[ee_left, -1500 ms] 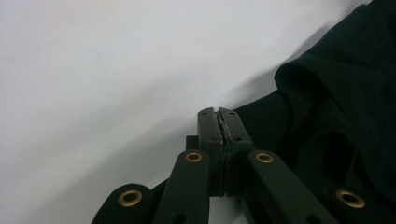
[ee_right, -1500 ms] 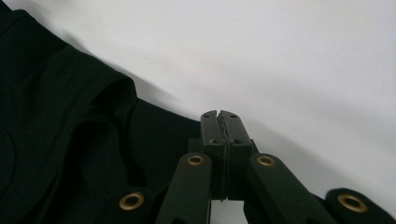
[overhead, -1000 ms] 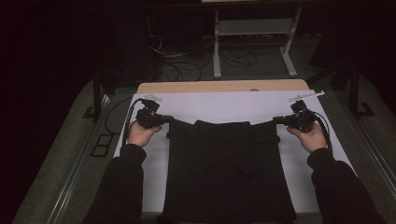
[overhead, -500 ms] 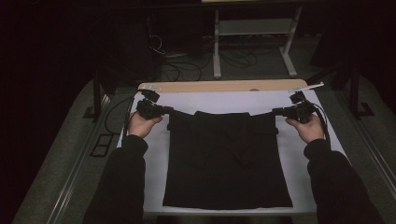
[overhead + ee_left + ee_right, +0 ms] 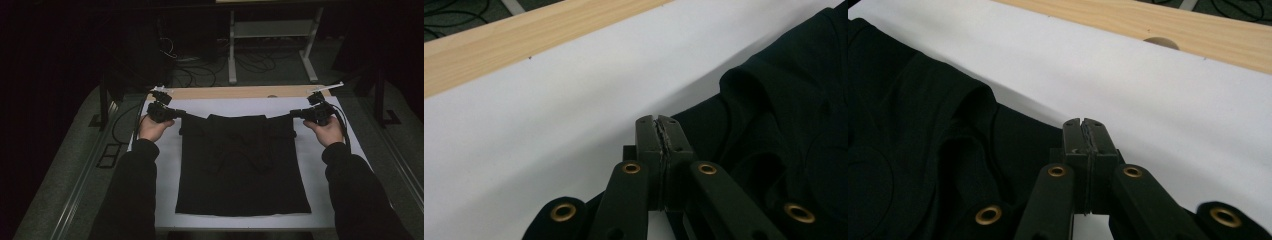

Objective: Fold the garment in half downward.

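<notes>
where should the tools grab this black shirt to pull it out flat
By its two far corners, one from each outer side. The black shirt lies spread on the white table cover, and its far edge draws to taut points there. The left tool and right tool look clamped shut on those points.

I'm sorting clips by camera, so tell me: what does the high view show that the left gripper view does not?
High view: the person's forearms, both hands, the right gripper, the garment's near hem, the floor cables.

Left gripper view: the left gripper's jaws closed, dark cloth running beneath them; whether it is pinched can't be told.

Both: black garment, white table cover, wooden table edge.
</notes>
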Demonstrator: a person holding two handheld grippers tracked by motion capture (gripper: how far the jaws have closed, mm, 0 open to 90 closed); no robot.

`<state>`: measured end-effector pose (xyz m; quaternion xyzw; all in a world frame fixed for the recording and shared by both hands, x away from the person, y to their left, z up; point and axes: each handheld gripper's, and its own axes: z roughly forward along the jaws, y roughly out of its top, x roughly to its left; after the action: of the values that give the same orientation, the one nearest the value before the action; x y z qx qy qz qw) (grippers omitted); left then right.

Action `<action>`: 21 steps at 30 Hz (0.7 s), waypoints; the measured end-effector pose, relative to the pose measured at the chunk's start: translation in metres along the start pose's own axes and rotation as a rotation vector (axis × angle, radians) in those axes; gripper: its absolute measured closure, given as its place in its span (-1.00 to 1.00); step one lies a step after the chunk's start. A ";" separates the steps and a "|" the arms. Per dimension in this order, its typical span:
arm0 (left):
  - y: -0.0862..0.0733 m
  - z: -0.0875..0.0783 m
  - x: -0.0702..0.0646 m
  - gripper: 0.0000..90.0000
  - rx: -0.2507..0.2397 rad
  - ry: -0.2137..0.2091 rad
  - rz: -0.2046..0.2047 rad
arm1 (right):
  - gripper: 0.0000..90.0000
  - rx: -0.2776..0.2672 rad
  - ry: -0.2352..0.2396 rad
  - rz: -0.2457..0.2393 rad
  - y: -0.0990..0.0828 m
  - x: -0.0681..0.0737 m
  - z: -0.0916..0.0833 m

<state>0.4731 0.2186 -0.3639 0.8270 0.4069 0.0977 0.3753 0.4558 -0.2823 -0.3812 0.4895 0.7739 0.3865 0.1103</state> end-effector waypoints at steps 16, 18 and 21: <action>0.017 0.002 0.008 0.96 -0.011 0.017 0.006 | 0.96 -0.011 -0.035 0.006 0.014 -0.003 0.004; 0.018 0.001 0.008 0.96 -0.017 0.018 -0.001 | 0.96 -0.010 -0.038 0.004 0.017 -0.003 0.005; 0.019 0.000 0.009 0.96 -0.015 0.024 0.003 | 0.96 -0.013 -0.047 -0.013 0.022 -0.001 0.004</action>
<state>0.4906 0.2183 -0.3521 0.8235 0.4095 0.1110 0.3766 0.4734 -0.2760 -0.3689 0.4926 0.7719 0.3789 0.1343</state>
